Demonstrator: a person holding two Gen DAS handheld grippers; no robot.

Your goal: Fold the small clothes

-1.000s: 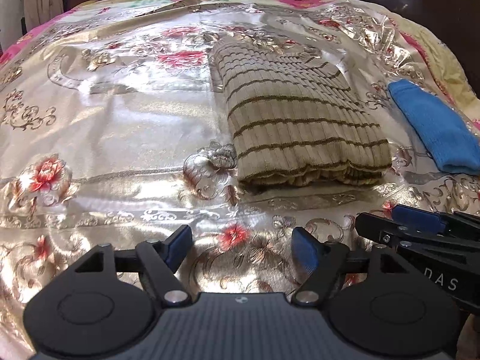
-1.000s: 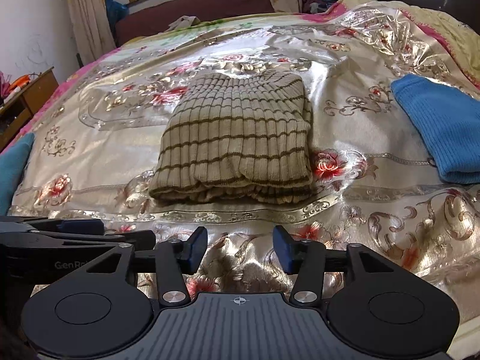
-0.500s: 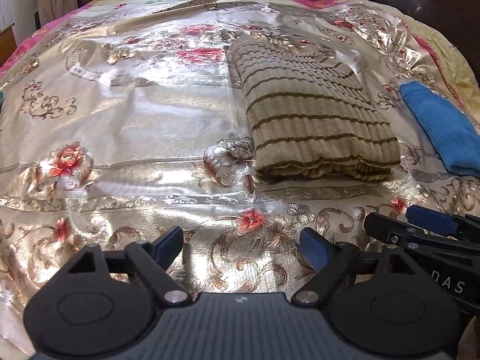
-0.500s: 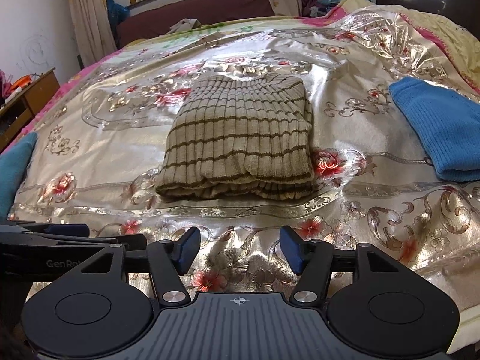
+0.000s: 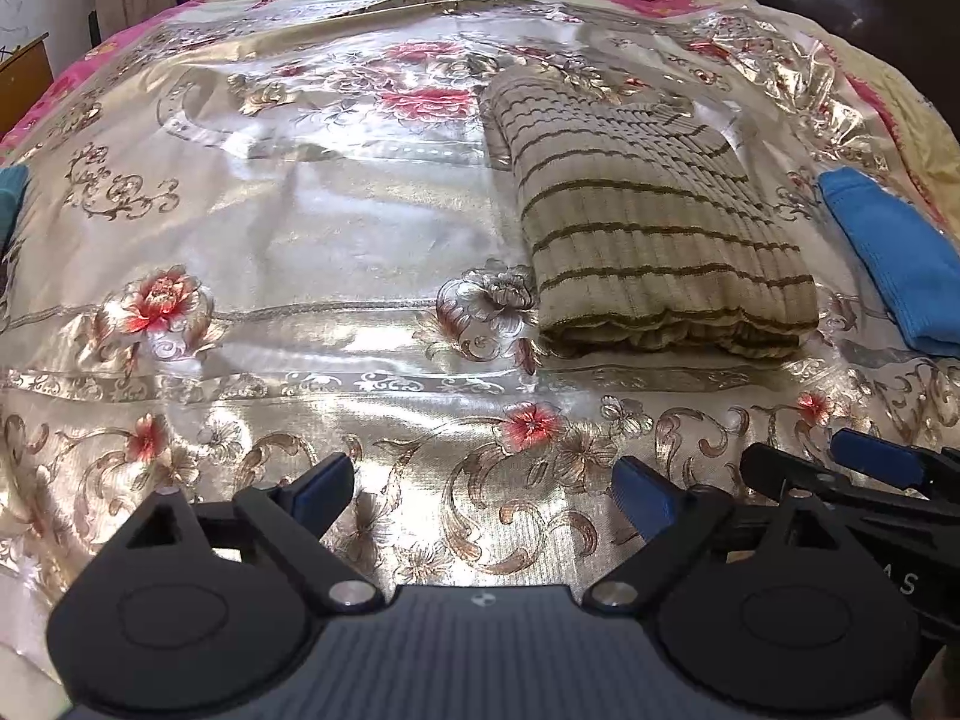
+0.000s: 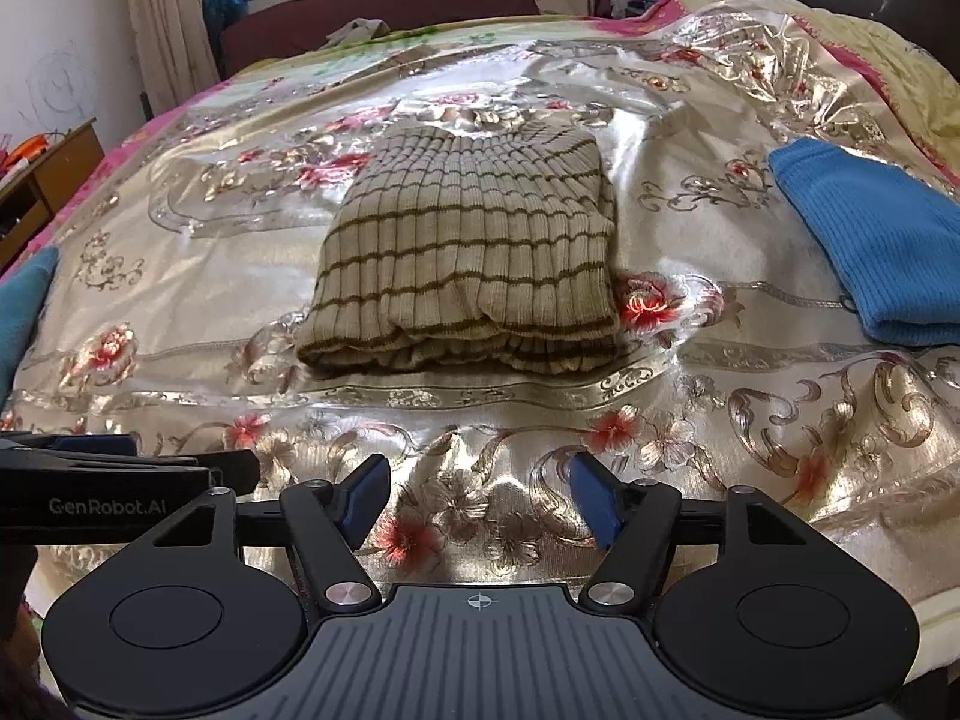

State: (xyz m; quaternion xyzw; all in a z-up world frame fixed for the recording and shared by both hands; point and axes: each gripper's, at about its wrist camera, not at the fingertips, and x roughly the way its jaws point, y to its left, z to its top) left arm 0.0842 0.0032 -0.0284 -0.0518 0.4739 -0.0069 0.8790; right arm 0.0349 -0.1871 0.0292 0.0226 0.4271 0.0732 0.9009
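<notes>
A beige ribbed sweater with thin brown stripes (image 5: 648,240) (image 6: 474,252) lies folded into a compact rectangle on the shiny floral bedspread (image 5: 300,252) (image 6: 540,420). My left gripper (image 5: 483,495) hovers over the near edge of the bed, short of the sweater and to its left, its jaws opening with nothing between them. My right gripper (image 6: 477,501) sits just in front of the sweater's folded near edge, jaws also opening and empty. Each gripper shows at the edge of the other's view.
A folded blue knit garment (image 5: 894,264) (image 6: 876,240) lies to the right of the sweater. A teal cloth (image 6: 24,306) shows at the left bed edge. A wooden desk (image 6: 42,180) stands left; dark headboard and curtains behind.
Both grippers' jaws have spread wider. Both views have drawn back a little from the folded sweater, which has not moved on the bed.
</notes>
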